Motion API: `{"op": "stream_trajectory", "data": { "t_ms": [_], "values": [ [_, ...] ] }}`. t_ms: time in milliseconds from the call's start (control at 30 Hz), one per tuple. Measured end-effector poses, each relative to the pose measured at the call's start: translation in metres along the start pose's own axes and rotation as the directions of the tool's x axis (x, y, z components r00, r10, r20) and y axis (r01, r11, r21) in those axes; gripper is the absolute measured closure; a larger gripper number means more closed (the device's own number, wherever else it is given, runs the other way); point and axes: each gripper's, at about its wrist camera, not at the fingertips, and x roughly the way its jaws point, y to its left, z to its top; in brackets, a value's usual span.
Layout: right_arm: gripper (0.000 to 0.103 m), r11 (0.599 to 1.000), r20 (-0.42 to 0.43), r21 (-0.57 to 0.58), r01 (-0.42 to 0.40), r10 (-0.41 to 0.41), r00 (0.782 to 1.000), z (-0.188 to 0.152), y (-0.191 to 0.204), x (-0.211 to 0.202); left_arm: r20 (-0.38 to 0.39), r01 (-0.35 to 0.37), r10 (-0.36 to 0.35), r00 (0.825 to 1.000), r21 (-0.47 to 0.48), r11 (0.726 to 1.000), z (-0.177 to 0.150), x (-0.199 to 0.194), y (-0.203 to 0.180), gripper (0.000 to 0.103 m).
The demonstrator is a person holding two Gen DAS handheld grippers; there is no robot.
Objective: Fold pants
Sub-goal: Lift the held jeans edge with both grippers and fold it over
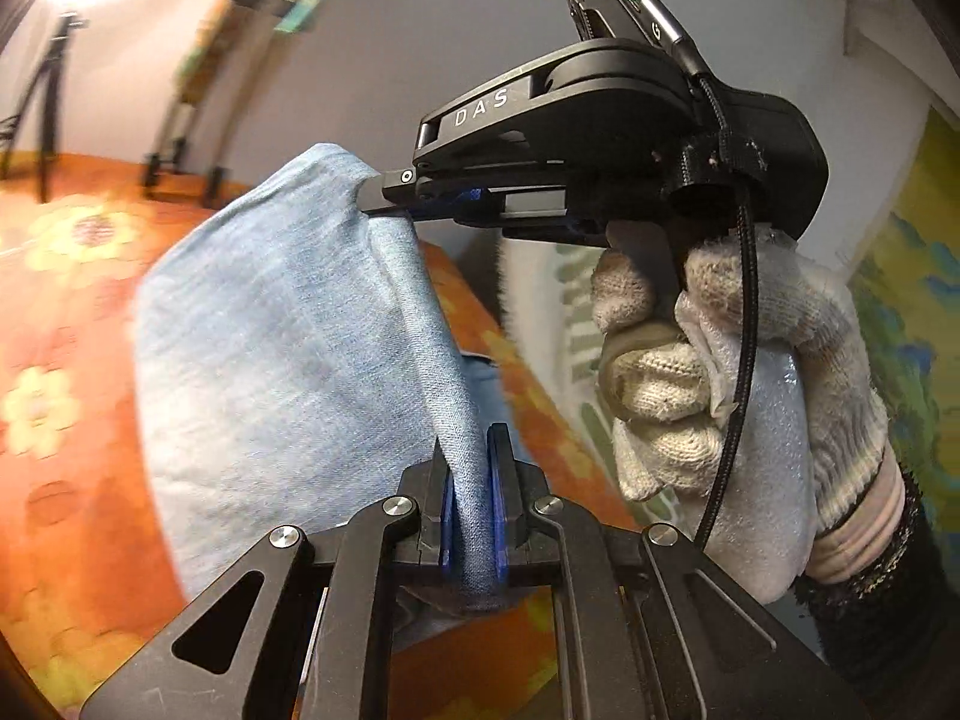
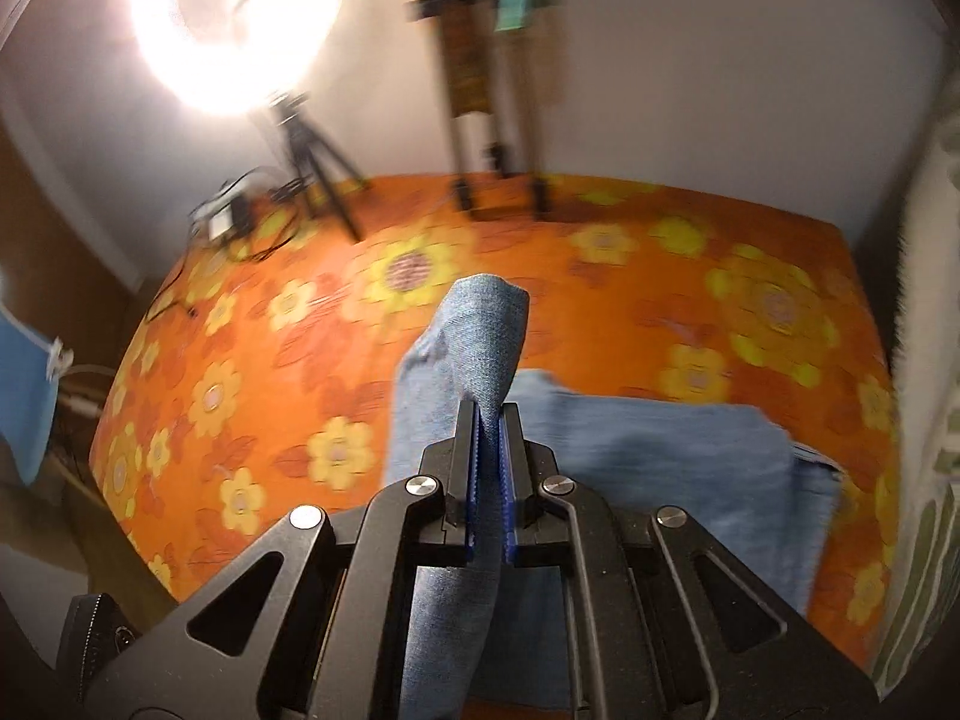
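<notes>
A glaring ring light [image 2: 237,18] washes the wall; backgrounds motion-blurred, edges fisheye-bent.

2 grippers [image 1: 474,504] [image 2: 487,468], 1 pants [image 1: 288,348] (denim), perhaps 1 tripod [image 2: 312,162].

The left gripper [image 1: 474,498] consists of matte black linkage arms with triangular cut-outs behind the fingers, round silver screw heads at each pivot, and blue ribbed pads on the inner finger faces; the right gripper [image 2: 489,468] in its own wrist view has the same construction. Seen from the left wrist, the right gripper [image 1: 375,201] has a black housing behind its fingers marked "DAS" in white, a top module with small green lights, and a black braided cable running down behind the handle. The right hand [image 1: 738,396] wears a white knit glove with a grey-coated palm, a striped cuff, and a dark sleeve behind it.
</notes>
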Motion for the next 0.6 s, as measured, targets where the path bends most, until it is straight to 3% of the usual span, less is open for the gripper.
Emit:
{"op": "stream_trajectory", "data": {
  "t_ms": [267,600],
  "values": [
    [0.097,0.990,0.050,0.130,0.050,-0.057,0.997,-0.015,-0.112,-0.030,-0.092,0.065,-0.057,0.994,0.077,0.995,0.008,0.089,-0.049,0.095],
    [0.097,0.966,0.017,0.247,0.070,-0.077,0.997,-0.050,-0.208,-0.011,-0.209,0.069,-0.044,0.977,0.112,0.991,0.000,0.174,-0.056,0.095]
  ]
}}
